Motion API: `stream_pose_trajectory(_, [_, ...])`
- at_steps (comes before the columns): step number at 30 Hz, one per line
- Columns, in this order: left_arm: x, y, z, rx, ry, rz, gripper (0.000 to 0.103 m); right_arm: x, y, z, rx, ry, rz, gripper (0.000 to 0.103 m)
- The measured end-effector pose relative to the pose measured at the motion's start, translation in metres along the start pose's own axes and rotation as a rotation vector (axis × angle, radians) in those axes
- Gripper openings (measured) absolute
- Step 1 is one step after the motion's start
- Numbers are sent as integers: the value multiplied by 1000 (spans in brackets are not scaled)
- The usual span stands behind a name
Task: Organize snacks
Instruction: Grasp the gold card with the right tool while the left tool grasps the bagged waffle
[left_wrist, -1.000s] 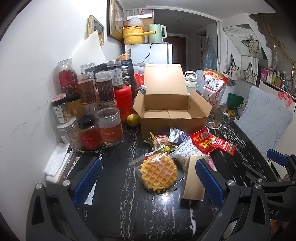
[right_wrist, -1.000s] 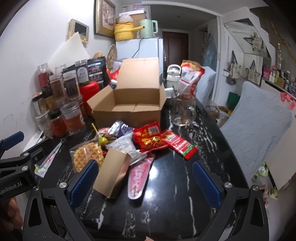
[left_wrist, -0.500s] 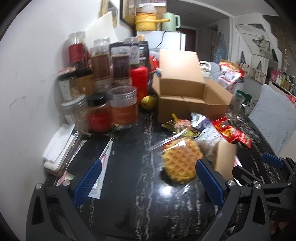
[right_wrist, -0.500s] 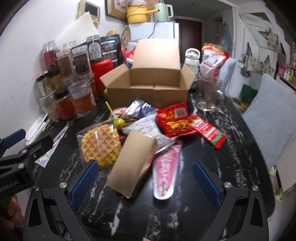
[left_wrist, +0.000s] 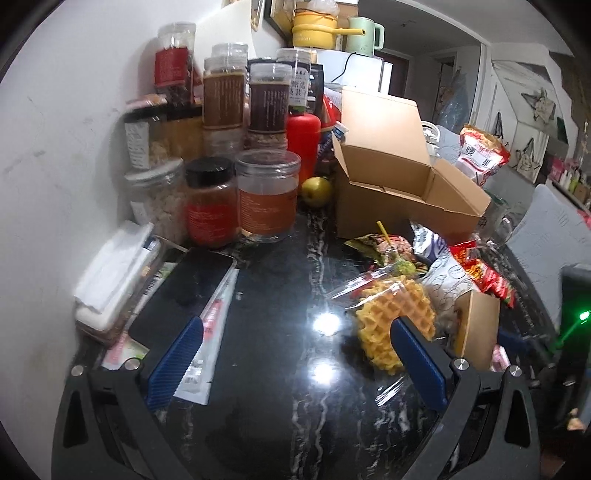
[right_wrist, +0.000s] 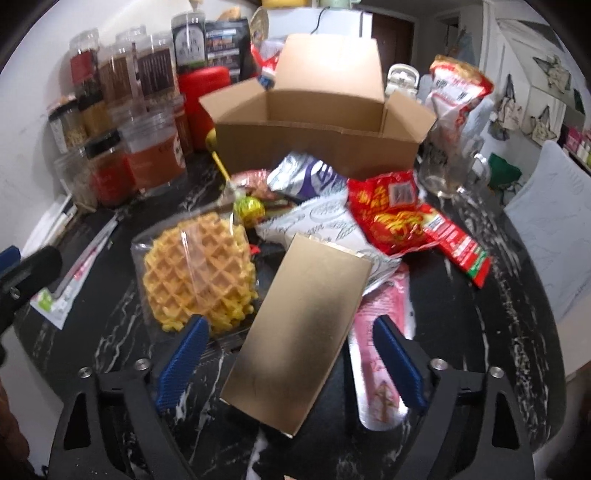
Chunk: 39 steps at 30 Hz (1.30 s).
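Closing in on the gold box

My right gripper (right_wrist: 290, 363) straddles the gold box (right_wrist: 299, 332), jaws closing, pads not touching yet; wrapped waffle (right_wrist: 199, 275) at ten o'clock. My left gripper (left_wrist: 295, 363) hangs wide apart over bare table (left_wrist: 273, 288).

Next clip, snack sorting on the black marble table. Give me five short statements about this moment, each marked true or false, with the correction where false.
1. The cardboard box stands open. True.
2. The wrapped waffle already lies inside that box. False: it lies on the table, in front of the box.
3. The right gripper has the gold carton between its closing jaws, pads not yet on it. True.
4. The left gripper is clamped on a jar. False: its jaws are open over bare table, with nothing between them.
5. The lollipop sits between the waffle and the box. True.
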<state>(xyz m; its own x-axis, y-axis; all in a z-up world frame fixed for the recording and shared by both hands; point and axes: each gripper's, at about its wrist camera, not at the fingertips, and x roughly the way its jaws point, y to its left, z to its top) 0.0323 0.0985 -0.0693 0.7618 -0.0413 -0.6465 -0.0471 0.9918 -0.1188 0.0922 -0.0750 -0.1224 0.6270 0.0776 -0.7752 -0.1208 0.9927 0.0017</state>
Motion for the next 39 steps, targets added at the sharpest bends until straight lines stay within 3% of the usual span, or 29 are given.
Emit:
stream_pose_trajectory(1, [2,-1,0,-4,7,-9,103,4,-1,0,3,11,4,76])
stream_pose_trajectory(2, [5,-2,1,-5,14,-15,103,7,-2,-1,6,18,-3,65])
stream_pose_trajectory(4, [9,-5,3,-1,26,-16,103,5,-6,-1,14,-2,6,58])
stream_pose_trajectory(5, [11,-8,4,3,31,-13,103,2,-8,-1,17,-15,8,46])
stream_pose_trajectory(6, [14,-10,5,7,35,-11,103,0,-10,-1,18,-23,8,43])
stream_pose_trajectory(13, [31,-26,9,-58,68,-59,103,-37,-34,8,25,-131,60,43])
stream_pose_trajectory(16, [44,-38,10,-85,101,-91,103,-46,-49,12,42,-158,53,43])
stream_pose_trajectory(19, [55,-53,10,-78,114,-76,103,-49,-63,17,61,-175,40,43])
stream_pose_trajectory(32, [96,-67,9,-128,231,-25,103,-31,-97,20,121,-148,79,43])
stream_pose_trajectory(39, [110,-61,0,-200,282,-69,103,-26,-97,22,122,-140,91,43])
